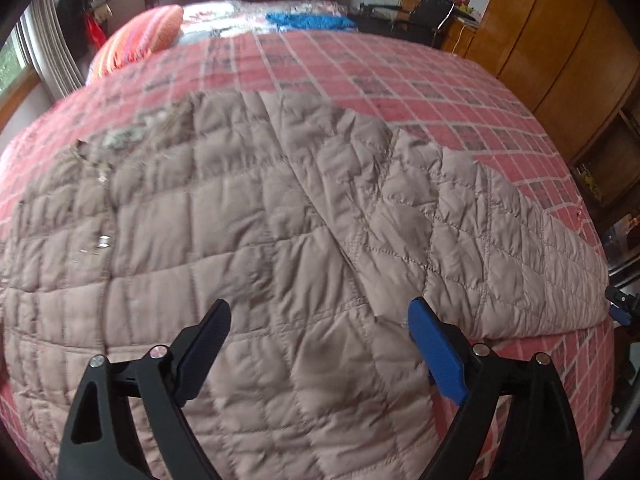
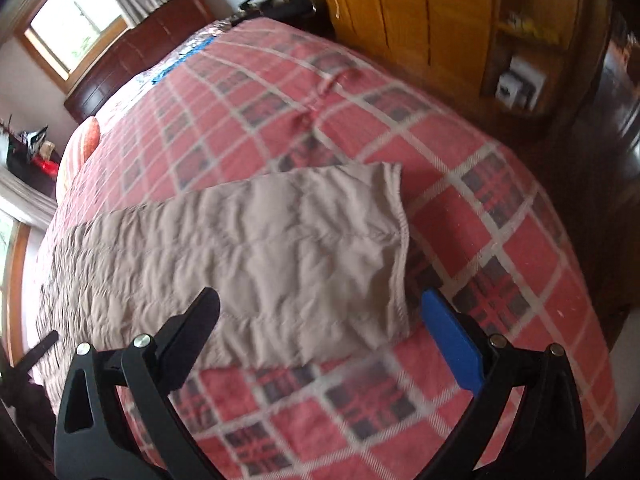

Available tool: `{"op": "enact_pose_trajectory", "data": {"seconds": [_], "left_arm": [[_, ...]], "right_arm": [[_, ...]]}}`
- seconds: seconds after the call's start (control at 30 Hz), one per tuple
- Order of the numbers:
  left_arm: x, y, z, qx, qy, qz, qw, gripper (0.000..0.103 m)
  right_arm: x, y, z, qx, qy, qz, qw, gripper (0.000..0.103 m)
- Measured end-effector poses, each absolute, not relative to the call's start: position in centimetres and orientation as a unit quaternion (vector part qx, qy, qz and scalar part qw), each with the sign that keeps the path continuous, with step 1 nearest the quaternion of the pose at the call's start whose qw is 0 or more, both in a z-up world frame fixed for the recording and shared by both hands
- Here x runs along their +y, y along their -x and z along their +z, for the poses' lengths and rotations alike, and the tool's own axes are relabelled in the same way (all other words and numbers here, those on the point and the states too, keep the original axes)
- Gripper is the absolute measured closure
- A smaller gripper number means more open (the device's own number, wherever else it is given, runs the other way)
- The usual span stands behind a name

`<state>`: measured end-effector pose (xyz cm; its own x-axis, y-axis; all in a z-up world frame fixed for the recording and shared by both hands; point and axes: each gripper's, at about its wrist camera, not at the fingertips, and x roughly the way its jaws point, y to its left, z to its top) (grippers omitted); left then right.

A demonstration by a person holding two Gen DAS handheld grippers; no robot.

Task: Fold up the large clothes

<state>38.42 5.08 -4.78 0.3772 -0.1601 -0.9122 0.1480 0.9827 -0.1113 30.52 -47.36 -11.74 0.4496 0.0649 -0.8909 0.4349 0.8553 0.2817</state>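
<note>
Quilted beige padded coat (image 1: 256,216) lies spread flat on the red plaid bedcover (image 1: 400,76), its sleeve (image 2: 304,240) reaching out to the right with the cuff just beside your right gripper (image 2: 320,320). Your left gripper (image 1: 316,336) hovers over the coat's body with its fingers wide apart, holding nothing; the right one's fingers also stand apart and empty, above the sleeve end.

Slippery, puffy fabric is your main risk, I judge: pinch only the top layer and the sleeve may slide out mid-fold, or the padding may spring back open. Grab too deep and you could catch the bedcover underneath and drag it along.

As for containers, the wooden shelf niche (image 2: 520,76) at far right holds small boxes, too blurred to identify; nothing there touches the coat.
</note>
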Motion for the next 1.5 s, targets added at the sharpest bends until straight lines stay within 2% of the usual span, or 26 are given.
{"op": "enact_pose_trajectory", "data": {"seconds": [0.07,0.17,0.23,0.27,0.33,0.37,0.4,0.43,0.63,0.9,1.1,1.2,1.27,1.33,1.5], "left_arm": [[4.7,-39.1,-5.8,0.559,0.007,-0.091,0.824,0.014],[4.6,-39.7,-6.9,0.564,0.010,-0.095,0.820,0.014],[4.8,-39.8,-7.2,0.563,0.013,-0.100,0.820,0.014],[4.7,-39.9,-7.3,0.563,0.015,-0.100,0.820,0.014],[4.8,-40.0,-7.3,0.562,0.019,-0.103,0.821,0.014],[5.0,-39.9,-7.3,0.562,0.021,-0.105,0.820,0.014],[5.0,-39.8,-7.3,0.561,0.025,-0.108,0.821,0.014],[5.1,-39.8,-7.2,0.560,0.029,-0.111,0.821,0.014],[5.9,-39.3,-6.9,0.559,0.048,-0.127,0.818,0.015],[6.0,-39.1,-7.7,0.557,0.043,-0.131,0.819,0.015],[6.1,-39.1,-7.9,0.553,0.043,-0.134,0.821,0.015],[6.4,-39.4,-8.0,0.550,0.046,-0.133,0.823,0.022],[6.8,-39.5,-7.9,0.548,0.046,-0.131,0.825,0.033],[7.6,-39.6,-7.9,0.551,0.049,-0.129,0.823,0.051],[10.1,-40.1,-7.7,0.559,0.101,-0.167,0.806,0.054]], "right_arm": [[-47.9,-31.0,-12.6,0.519,-0.250,-0.113,0.810,0.003],[-47.8,-31.3,-13.2,0.526,-0.246,-0.111,0.807,0.010],[-47.7,-31.7,-13.6,0.532,-0.239,-0.112,0.805,0.023],[-47.6,-31.8,-13.7,0.532,-0.232,-0.114,0.806,0.024],[-47.4,-32.0,-13.5,0.529,-0.224,-0.110,0.811,0.040],[-47.3,-32.0,-13.3,0.527,-0.225,-0.106,0.813,0.052],[-47.0,-31.9,-12.9,0.525,-0.232,-0.093,0.814,0.070],[-46.9,-31.9,-12.7,0.521,-0.246,-0.075,0.814,0.079],[-46.2,-31.5,-9.4,0.480,-0.251,-0.062,0.838,0.083],[-46.9,-32.2,-13.1,0.515,-0.259,-0.104,0.811,0.084],[-46.7,-32.2,-13.0,0.517,-0.255,-0.118,0.809,0.084],[-46.5,-32.3,-13.0,0.520,-0.247,-0.126,0.808,0.084],[-46.3,-32.4,-13.0,0.521,-0.245,-0.131,0.807,0.084],[-45.9,-32.7,-12.9,0.519,-0.252,-0.136,0.806,0.084],[-43.8,-32.5,-9.7,0.479,-0.281,-0.087,0.827,0.086]]}}
